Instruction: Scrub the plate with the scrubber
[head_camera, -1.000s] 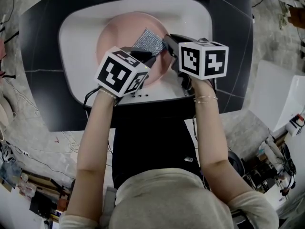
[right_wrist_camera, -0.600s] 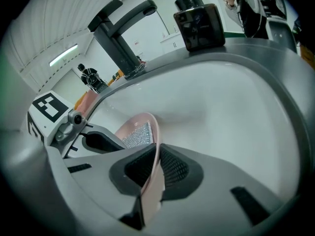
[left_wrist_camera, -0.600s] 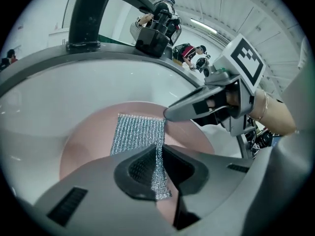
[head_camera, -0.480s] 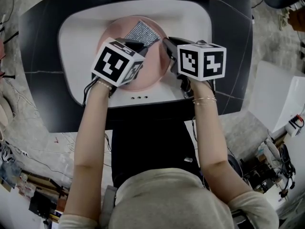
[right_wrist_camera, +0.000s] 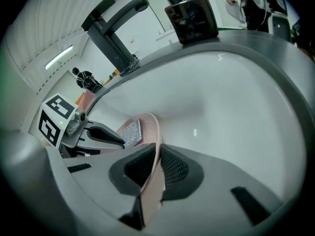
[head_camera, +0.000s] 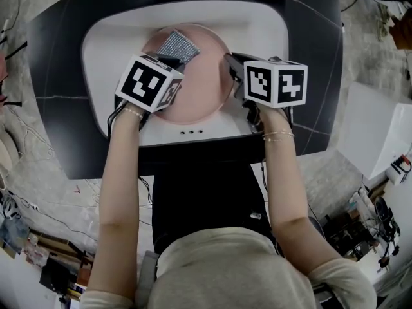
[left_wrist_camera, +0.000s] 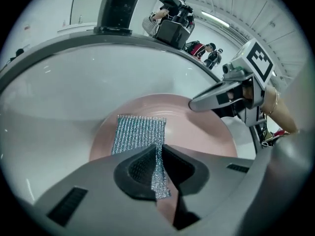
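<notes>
A pink plate (head_camera: 199, 85) lies in the white sink basin (head_camera: 103, 44). My right gripper (head_camera: 233, 69) is shut on the plate's right rim (right_wrist_camera: 153, 156), which runs edge-on between its pads. A silver mesh scrubber (head_camera: 177, 45) lies flat on the plate's far-left part, and my left gripper (head_camera: 172, 66) is shut on its near edge. In the left gripper view the scrubber (left_wrist_camera: 140, 134) spreads over the plate (left_wrist_camera: 202, 132) ahead of the jaws, and the right gripper (left_wrist_camera: 216, 98) reaches in from the right. The right gripper view shows the scrubber (right_wrist_camera: 130, 131) and the left gripper (right_wrist_camera: 106, 134).
A dark faucet (right_wrist_camera: 115, 31) and a dark soap dispenser (right_wrist_camera: 191, 16) stand behind the basin. A dark counter (head_camera: 51, 108) surrounds the sink. A white box (head_camera: 376, 134) and cluttered floor lie to the right. People stand in the background (left_wrist_camera: 209, 53).
My left gripper has slid the scrubber leftward and farther across the plate, from the centre-right to the far-left part. The right gripper and the plate have stayed in place.
</notes>
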### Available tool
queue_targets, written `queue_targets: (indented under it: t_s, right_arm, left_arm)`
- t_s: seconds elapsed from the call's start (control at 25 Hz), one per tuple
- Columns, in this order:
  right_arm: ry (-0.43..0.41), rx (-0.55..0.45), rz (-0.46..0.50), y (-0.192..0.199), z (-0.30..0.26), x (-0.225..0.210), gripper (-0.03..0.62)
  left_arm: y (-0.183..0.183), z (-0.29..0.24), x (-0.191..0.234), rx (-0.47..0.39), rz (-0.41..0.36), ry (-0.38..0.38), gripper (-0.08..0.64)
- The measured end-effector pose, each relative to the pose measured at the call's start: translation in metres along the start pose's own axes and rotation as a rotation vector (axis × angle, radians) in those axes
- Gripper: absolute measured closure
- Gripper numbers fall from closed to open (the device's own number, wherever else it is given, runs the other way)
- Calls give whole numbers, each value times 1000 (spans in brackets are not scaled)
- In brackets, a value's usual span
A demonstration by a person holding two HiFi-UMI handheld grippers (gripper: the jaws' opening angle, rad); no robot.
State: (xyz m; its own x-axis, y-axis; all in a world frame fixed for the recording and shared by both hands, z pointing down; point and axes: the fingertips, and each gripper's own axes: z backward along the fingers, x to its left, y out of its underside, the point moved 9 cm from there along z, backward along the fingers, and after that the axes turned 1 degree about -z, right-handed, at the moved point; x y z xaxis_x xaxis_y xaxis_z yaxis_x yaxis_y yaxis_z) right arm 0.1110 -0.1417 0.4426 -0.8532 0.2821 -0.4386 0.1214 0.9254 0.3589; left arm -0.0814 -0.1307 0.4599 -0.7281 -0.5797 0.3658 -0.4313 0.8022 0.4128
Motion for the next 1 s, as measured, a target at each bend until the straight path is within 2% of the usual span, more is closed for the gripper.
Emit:
queue_targets:
  t_s: [0.28,0.48,0.8,1.0]
  right_arm:
    - [5,24,-27,3,-6,-7,553]
    - [18,37,-32,4,-9,-9,555]
    - [37,41,-66,10,-17,-15,560]
    - [96,104,-39,14,-22,-18,561]
  left_arm:
    - [17,7,2,53,15,-5,505]
    - [22,9,-5,68,-20,-10,511]
    - [25,14,-16,24,-53,-31,525]
    - [22,18,-23,-6,-65,-25,526]
